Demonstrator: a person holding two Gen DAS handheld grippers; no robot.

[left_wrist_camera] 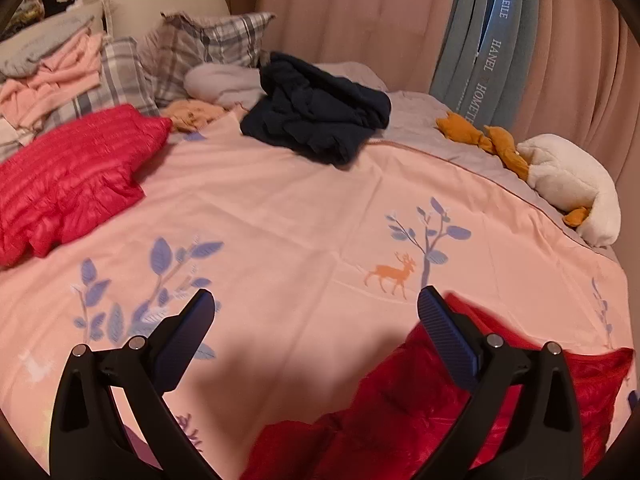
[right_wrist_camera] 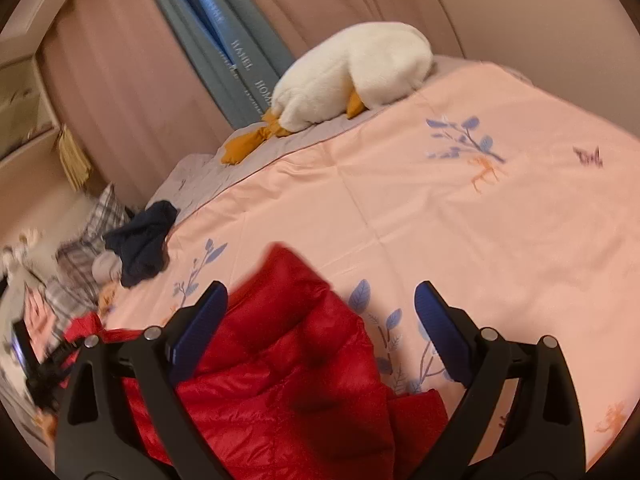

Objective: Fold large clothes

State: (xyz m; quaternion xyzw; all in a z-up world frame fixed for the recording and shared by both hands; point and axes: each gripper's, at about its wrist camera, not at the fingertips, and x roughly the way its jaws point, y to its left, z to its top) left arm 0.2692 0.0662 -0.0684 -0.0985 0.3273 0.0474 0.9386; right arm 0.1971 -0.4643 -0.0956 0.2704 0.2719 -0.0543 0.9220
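Observation:
A red quilted down jacket lies spread on the pink bed cover, also seen in the right wrist view. Another red quilted garment lies at the left of the bed. My left gripper is open and empty; its right finger hangs over the near jacket's edge. My right gripper is open and empty above the jacket; its left finger stands over the red fabric.
A dark navy garment lies bunched near the plaid pillows. A white plush duck with orange feet lies at the bed's far edge by the curtains. Pink folded clothes are stacked at the back left.

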